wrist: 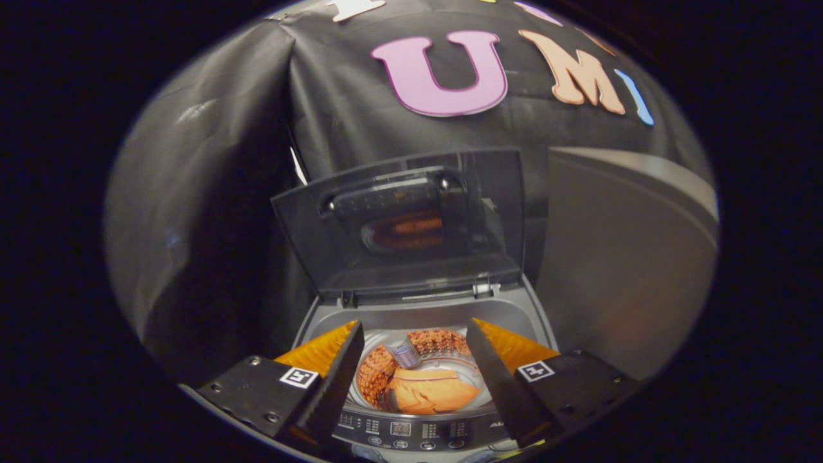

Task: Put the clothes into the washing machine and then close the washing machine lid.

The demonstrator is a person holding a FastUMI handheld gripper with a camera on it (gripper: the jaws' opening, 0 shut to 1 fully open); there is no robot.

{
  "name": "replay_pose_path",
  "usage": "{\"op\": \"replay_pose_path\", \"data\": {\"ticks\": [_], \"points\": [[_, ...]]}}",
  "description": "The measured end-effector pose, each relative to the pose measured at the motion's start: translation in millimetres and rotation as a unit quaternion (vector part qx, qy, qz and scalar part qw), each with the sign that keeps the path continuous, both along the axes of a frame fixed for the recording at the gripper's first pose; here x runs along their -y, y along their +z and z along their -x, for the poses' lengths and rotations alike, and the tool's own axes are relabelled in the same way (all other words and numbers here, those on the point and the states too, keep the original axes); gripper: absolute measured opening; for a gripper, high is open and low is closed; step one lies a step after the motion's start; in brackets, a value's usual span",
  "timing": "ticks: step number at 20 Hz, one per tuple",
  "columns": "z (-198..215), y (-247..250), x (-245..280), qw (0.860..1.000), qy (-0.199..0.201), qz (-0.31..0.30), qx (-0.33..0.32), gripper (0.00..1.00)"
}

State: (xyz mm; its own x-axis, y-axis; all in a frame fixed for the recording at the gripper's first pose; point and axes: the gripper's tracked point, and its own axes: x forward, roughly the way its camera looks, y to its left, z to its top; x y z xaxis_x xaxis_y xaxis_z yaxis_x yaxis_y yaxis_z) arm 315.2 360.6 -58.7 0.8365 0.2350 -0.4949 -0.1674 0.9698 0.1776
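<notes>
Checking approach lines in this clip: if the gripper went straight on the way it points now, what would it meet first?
Probably the upright open lid of the washing machine, beyond the open gripper. The orange garment lies lower, in the drum; depth is unclear.

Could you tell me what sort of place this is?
Likely a staged laundry booth: a top-loading washing machine with its lid up, orange clothes in the drum, black cloth wall behind. The gripper hangs open above.

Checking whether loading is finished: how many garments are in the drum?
1: an orange garment lies in the drum, seen between the open gripper fingers, the lid up. Others may be hidden beneath it.
</notes>
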Motion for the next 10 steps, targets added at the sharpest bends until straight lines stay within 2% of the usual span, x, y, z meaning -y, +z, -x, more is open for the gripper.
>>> {"op": "replay_pose_path", "data": {"ticks": [6,10], "points": [[-17.5,63.0,-15.8,0.999,0.014,-0.002,0.032,0.98],[-48.0,102.2,-24.0,0.997,0.018,0.019,0.071,0.97]]}}
